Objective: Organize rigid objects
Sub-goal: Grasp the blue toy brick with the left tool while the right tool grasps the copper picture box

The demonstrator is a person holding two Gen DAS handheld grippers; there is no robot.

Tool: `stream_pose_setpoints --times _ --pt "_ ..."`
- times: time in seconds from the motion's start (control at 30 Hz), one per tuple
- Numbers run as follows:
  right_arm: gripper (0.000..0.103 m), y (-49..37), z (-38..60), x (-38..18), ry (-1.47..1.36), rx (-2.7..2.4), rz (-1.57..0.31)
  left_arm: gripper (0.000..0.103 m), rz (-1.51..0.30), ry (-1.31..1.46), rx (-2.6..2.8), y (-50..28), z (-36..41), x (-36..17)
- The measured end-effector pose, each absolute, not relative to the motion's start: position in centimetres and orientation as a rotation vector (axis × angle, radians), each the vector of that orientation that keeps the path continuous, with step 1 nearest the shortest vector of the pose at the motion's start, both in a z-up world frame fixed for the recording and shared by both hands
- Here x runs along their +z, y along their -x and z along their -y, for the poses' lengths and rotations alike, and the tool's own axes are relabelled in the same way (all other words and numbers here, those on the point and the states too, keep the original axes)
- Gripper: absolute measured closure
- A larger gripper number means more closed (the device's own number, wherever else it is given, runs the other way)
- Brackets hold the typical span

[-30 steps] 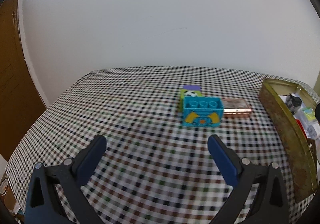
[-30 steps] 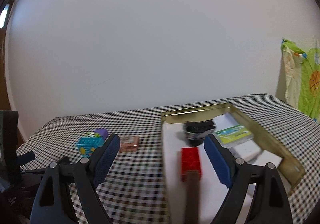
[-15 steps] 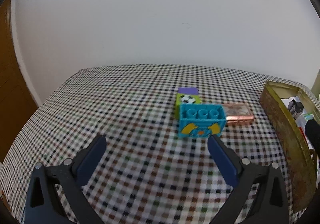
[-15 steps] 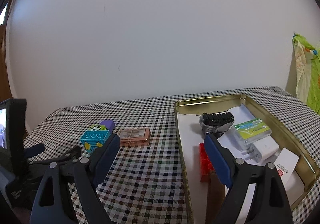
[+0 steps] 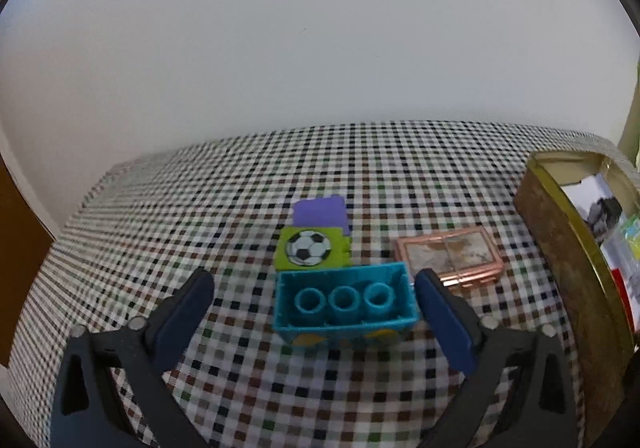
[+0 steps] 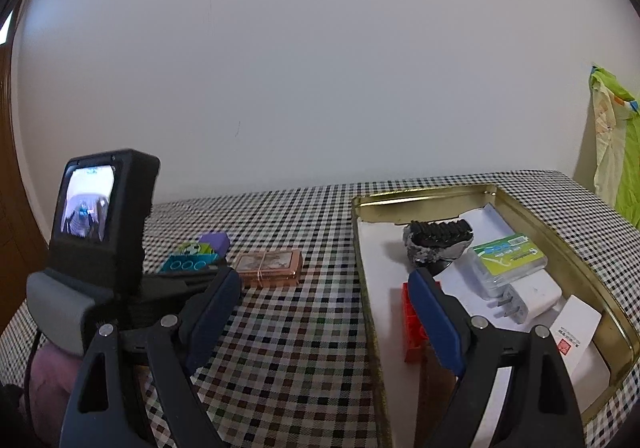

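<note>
Left wrist: left gripper [image 5: 312,294] jaws apart, just been narrowing around teal block [image 5: 344,302], pads not yet pressing. Green soccer block [image 5: 310,248], purple block [image 5: 319,211] at 12, copper case [image 5: 448,260] at 2 — all left outside tin tray [image 5: 560,248].

Right wrist: right gripper [image 6: 324,300] jaws apart, empty, straddling tray rim. Red brick [image 6: 412,328], charger [image 6: 524,298] already inside; bare cloth at 9.

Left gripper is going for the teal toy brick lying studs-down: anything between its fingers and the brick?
Nothing visible. The teal hollow-side-up brick lies between the fingers of the left gripper, whose jaws have just been closing and do not yet touch it. The green soccer-ball block butts against its far side; the copper-coloured case lies to its right.
</note>
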State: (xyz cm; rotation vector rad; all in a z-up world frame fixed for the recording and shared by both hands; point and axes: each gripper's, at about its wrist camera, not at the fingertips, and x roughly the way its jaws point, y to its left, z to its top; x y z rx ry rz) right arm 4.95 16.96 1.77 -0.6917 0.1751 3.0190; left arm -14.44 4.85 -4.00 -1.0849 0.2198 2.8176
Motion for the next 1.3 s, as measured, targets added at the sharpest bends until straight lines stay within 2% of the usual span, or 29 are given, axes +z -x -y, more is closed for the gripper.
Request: stream_pose_setpoints --times 0.1,0.2,0.4,0.57,0.9,1.07,1.1,1.2,1.3 --pt "0.015 -4.3 -16.7 1.7 0.723 3.02 -0.193 0.038 -0.059 1.148 2.757 15.5 -2.8 -4.5" --pt "0.015 -3.2 -15.8 1.5 0.762 3.021 -0.174 0.038 0.008 1.19 2.749 16.1 -1.3 -4.8" --pt "0.015 -0.5 -13.4 1.2 0.847 3.046 -0.12 0.038 -0.041 1.228 2.861 17.1 1.1 -4.8" --pt "0.015 3.3 -12.4 -0.1 1.016 2.997 -0.102 0.038 0.054 1.241 2.844 17.5 3.0 -4.5" --pt "0.015 9.3 -12.2 -3.2 1.329 2.863 -0.234 0.039 0.01 1.264 2.883 17.1 4.0 -4.9" --pt "0.015 9.9 -11.9 -3.0 1.332 2.851 -0.208 0.039 0.032 1.323 2.859 18.0 4.3 -6.0" --pt "0.015 9.8 -11.6 -3.0 1.337 2.846 -0.183 0.039 0.044 1.342 2.849 18.6 4.6 -6.4" --pt "0.025 9.7 -11.0 -3.2 1.332 2.818 -0.123 0.038 0.107 1.361 2.836 19.0 5.5 -6.6" --pt "0.025 9.3 -10.5 -3.2 1.337 2.827 -0.112 0.039 0.104 1.36 2.837 18.9 5.5 -6.6"
